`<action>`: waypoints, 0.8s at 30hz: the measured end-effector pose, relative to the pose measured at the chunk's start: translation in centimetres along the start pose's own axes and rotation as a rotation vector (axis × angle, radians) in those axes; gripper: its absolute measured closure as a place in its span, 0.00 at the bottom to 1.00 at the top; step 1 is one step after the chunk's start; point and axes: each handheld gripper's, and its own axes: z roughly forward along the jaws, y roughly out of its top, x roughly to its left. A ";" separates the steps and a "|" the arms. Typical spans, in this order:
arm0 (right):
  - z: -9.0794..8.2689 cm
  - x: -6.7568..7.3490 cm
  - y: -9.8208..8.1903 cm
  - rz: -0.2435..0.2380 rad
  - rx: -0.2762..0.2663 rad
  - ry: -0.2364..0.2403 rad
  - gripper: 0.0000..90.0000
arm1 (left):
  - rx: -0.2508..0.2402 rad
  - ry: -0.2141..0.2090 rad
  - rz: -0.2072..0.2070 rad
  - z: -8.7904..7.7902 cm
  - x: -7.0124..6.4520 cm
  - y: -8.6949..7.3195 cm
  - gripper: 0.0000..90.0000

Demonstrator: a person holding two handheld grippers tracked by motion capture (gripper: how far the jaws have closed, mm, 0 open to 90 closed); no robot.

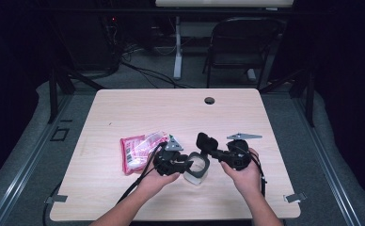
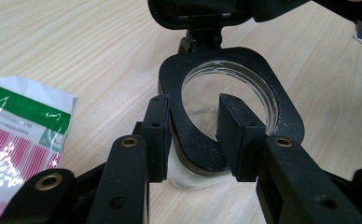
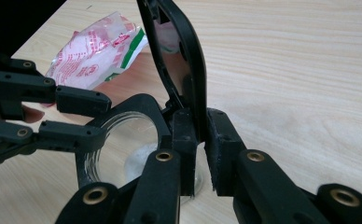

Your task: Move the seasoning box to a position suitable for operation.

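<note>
High view: a pale wood-grain bench (image 1: 124,108) with rounded corners carries a clear round jar (image 1: 195,168) with a black collar at lower centre, its black hinged lid (image 1: 207,142) raised. The left gripper (image 1: 183,165) reaches the jar's left edge; the right gripper (image 1: 217,153) meets the lid. A crinkled pink and white packet (image 1: 138,149) lies just left of them.

Left gripper view: the jaws stand partly open astride the collar's near rim, one pad outside, one inside the glossy glass mouth of the jar (image 2: 230,88); whether they press I cannot tell. The packet (image 2: 16,135) sits at left.

Right gripper view: the jaws are closed on the thin, upright lid (image 3: 174,60) near its hinge. The left gripper (image 3: 93,119) enters from the left over the jar (image 3: 123,149); the packet (image 3: 90,51) lies upper left.
</note>
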 end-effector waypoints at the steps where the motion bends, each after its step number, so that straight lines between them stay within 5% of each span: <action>1: 0.0 0.0 0.0 0.000 0.000 0.000 0.92 | 0.001 0.001 -0.004 -0.1 0.0 0.0 0.72; 15: 1.4 0.0 0.7 0.011 -0.020 0.032 0.89 | -0.007 0.029 -0.002 -0.6 -0.4 -0.4 0.71; 24: 0.8 0.3 0.6 -0.002 -0.031 0.020 0.84 | -0.011 0.026 0.009 -1.5 -0.2 -0.3 0.69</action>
